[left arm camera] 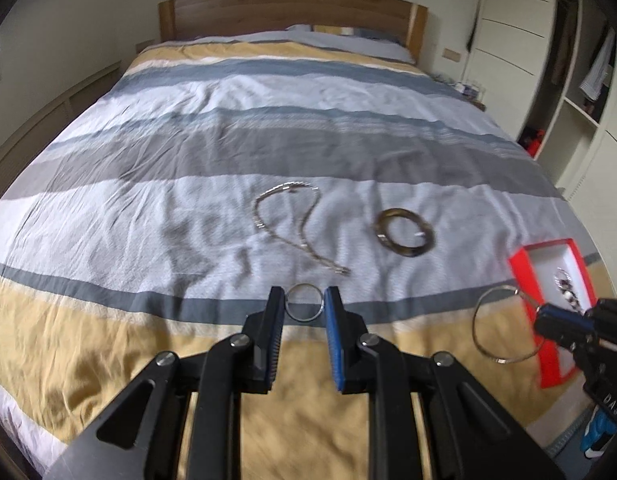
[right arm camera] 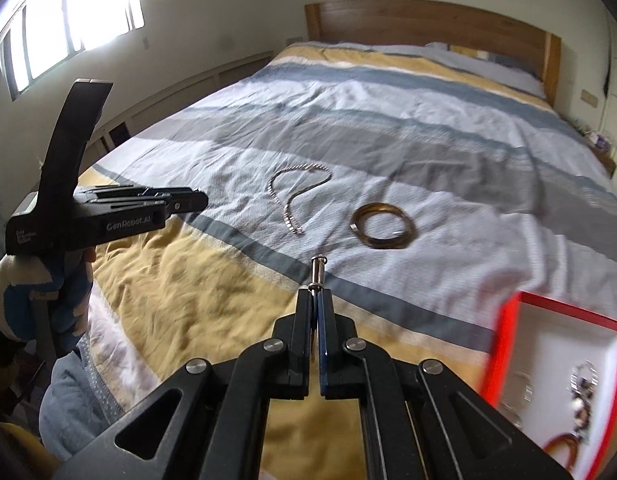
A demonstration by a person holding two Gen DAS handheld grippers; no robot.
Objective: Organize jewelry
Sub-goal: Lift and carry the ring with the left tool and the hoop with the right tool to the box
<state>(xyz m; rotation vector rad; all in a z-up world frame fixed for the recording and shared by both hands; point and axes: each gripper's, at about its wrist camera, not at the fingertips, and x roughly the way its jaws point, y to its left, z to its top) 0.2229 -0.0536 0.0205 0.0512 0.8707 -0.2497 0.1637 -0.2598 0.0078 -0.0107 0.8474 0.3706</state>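
Black fingers of the left gripper stand partly apart, and a small silver ring sits between their tips, pinched at its two sides and held above the bed. At the right edge of the left wrist view the right gripper pinches the rim of a large thin silver hoop, which hangs in the air in front of a red box. From the right wrist view that hoop shows edge-on, sticking out past jaws that are pressed almost together on it.

On the striped cover lie two more pieces: a silver chain, loosely looped, and to its right a stack of brown bangles, near each other but apart. The box rests at the bed's near right corner, its white inside holding several blurred pieces of jewelry. A wooden headboard stands at the far end.
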